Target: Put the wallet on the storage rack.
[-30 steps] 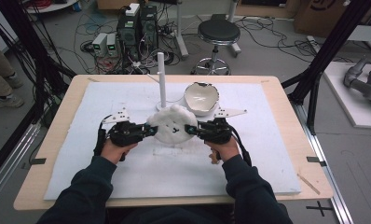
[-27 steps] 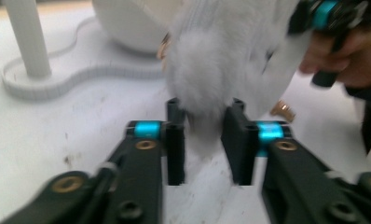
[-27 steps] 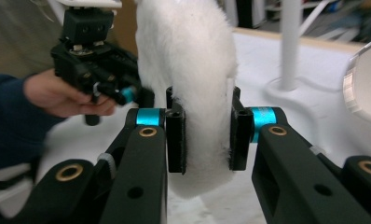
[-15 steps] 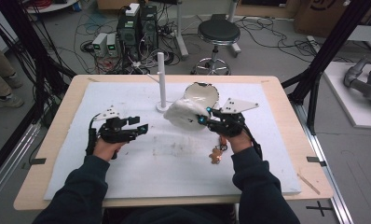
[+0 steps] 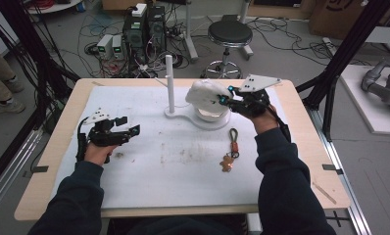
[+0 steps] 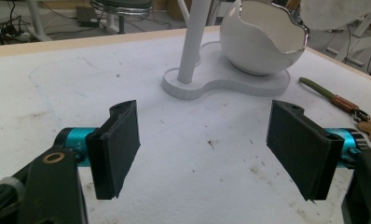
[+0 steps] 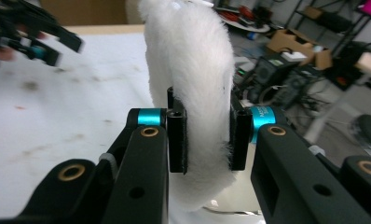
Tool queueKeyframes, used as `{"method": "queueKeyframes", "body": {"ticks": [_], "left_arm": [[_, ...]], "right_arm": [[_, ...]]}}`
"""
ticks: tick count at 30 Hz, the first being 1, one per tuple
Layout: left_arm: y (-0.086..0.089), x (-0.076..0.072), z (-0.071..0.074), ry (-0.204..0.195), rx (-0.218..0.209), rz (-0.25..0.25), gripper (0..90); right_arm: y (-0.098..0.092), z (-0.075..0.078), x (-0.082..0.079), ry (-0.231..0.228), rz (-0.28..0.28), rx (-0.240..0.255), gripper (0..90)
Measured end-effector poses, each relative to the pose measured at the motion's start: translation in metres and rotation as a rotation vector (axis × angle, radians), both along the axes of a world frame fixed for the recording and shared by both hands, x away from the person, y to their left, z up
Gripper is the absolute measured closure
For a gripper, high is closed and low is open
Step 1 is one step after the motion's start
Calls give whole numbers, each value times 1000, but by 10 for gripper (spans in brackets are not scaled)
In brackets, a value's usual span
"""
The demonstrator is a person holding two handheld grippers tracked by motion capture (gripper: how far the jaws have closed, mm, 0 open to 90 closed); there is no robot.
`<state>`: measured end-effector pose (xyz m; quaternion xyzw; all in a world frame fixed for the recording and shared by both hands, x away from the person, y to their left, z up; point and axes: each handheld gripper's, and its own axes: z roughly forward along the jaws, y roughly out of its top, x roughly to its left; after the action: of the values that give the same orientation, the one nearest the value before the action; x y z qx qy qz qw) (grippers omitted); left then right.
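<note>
while the right gripper (image 7: 206,140) pinches a fluffy white fur piece (image 7: 188,70) above the egg-shaped bowl (image 5: 210,113) at the table's (image 5: 60,147) far side, the left gripper (image 6: 207,154) rests with jaws wide apart; its view shows the bowl's jagged rim, and the high view a keychain (image 5: 230,149).

grey floor (image 5: 291,54), black stool (image 5: 228,33), tangled cables (image 5: 92,49)

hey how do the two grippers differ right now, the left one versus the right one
The left gripper has its jaws wide apart with nothing between them; the right gripper has its jaws clamped on a fluffy white thing. The left one sits low over the white mat, away from the stand; the right one is raised above the egg-shaped white bowl. Both are black, hand-held, with teal fittings.
</note>
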<state>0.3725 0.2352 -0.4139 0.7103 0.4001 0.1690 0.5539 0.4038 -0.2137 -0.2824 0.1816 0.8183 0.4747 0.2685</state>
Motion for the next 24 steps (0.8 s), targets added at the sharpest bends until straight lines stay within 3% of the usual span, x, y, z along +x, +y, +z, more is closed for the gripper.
{"method": "queueKeyframes", "body": {"ticks": [7,8,9,10,16,24], "left_arm": [[-1,0,0,3,-1,1,256],[0,0,0,1,-6,4,257],[0,0,0,1,-6,4,256],[0,0,0,0,-8,6,256],[2,0,0,5,-7,8,256],[3,0,-1,16,-13,15,256]], "right_arm": [[0,8,22,-32,-49,-125,754],[2,6,27,-45,-58,-179,754],[2,6,27,-45,-58,-179,754],[5,2,32,-61,-55,-215,754],[13,-10,44,-63,-83,-286,754],[1,-1,43,-86,-126,-205,754]]}}
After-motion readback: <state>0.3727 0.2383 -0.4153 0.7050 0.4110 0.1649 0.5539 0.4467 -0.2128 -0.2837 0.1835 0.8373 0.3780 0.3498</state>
